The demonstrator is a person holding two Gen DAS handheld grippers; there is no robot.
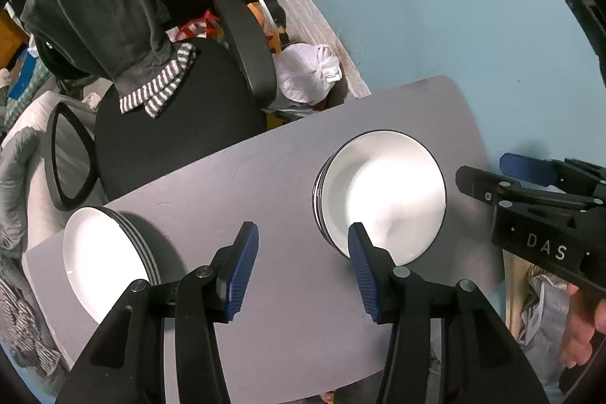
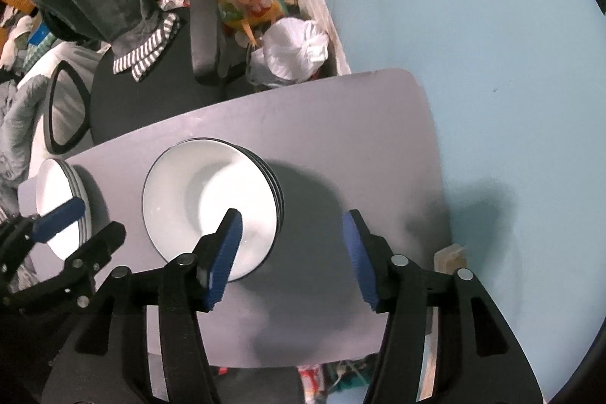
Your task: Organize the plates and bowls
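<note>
Two stacks of white dishes with black rims stand on a grey table (image 1: 288,184). A stack of bowls (image 1: 382,192) is in the middle, also in the right wrist view (image 2: 204,203). A stack of plates (image 1: 106,260) is at the left end, also in the right wrist view (image 2: 57,203). My left gripper (image 1: 303,245) is open and empty above the table between the two stacks. My right gripper (image 2: 291,226) is open and empty, just right of the bowls; it also shows in the left wrist view (image 1: 488,173).
A black office chair (image 1: 170,124) with a dark garment over its back stands beyond the table. A white plastic bag (image 1: 306,74) and clutter lie on the floor by the blue wall (image 1: 435,6). The table's right part (image 2: 363,146) is bare.
</note>
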